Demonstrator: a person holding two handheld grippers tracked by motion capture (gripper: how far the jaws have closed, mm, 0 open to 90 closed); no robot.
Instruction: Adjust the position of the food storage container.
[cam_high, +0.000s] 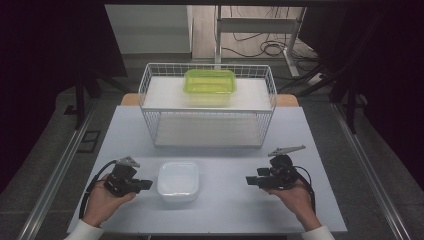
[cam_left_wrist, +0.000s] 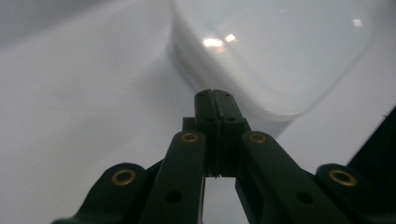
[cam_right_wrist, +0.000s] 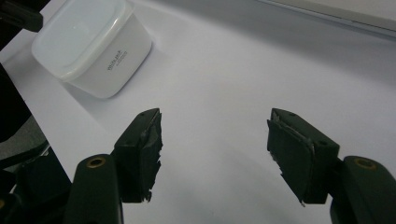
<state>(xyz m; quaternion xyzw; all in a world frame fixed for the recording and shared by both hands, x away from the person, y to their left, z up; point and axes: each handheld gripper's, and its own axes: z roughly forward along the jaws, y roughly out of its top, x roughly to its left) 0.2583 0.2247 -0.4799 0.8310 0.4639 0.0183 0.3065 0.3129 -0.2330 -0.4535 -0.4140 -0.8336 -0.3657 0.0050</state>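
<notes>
White container (cam_high: 178, 181) between grippers; left gripper (cam_high: 146, 185) just beside, jaws closed.

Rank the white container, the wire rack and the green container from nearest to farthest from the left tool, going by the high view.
From the left tool:
1. White container, right beside it at the table's front, toward the middle.
2. Wire rack, farther back across the table.
3. Green container, farthest, on the rack's top shelf.
</notes>
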